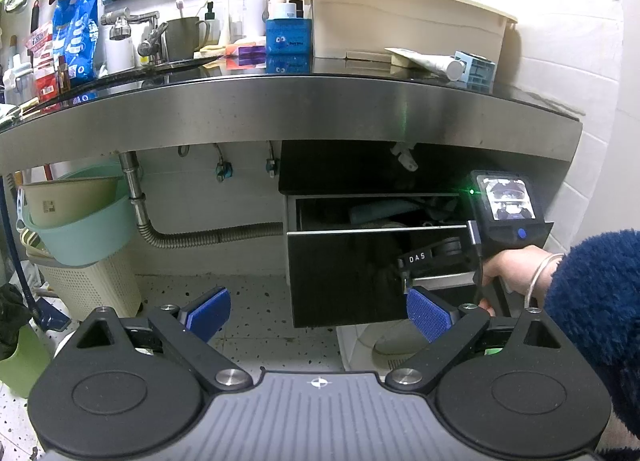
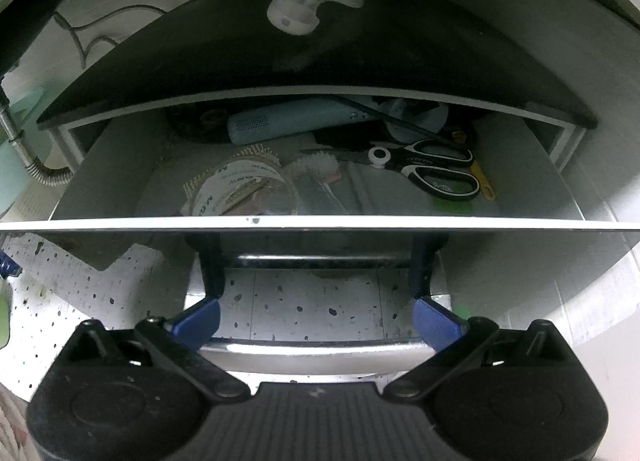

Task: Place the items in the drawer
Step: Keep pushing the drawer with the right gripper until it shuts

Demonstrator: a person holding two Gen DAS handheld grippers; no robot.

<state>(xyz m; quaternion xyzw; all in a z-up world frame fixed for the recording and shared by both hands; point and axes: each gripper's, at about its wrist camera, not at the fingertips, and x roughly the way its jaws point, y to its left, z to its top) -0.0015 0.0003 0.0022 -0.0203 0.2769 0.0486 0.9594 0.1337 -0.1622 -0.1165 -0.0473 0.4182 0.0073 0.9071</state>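
The black drawer [image 1: 344, 273] under the steel counter stands partly pulled out. In the right wrist view its white top rim [image 2: 320, 223] crosses the frame, and inside lie scissors [image 2: 436, 167], a tape roll [image 2: 240, 189], a brush [image 2: 316, 165] and a pale blue cylinder [image 2: 288, 119]. My right gripper [image 2: 316, 317] is open, its blue fingertips against the glossy drawer front just above the chrome handle [image 2: 316, 353]. A hand [image 1: 508, 265] holds that right gripper [image 1: 424, 261] at the drawer. My left gripper [image 1: 320, 313] hangs back, open and empty.
On the counter sit a white tube [image 1: 428, 61], a blue ribbed box [image 1: 478, 69], a blue tub [image 1: 288, 41] and a beige bin [image 1: 404, 17]. A tap [image 1: 136, 29] and bottles stand left. Basins [image 1: 76, 221], a laundry basket [image 1: 92, 285] and a drain hose [image 1: 192, 237] fill the space below.
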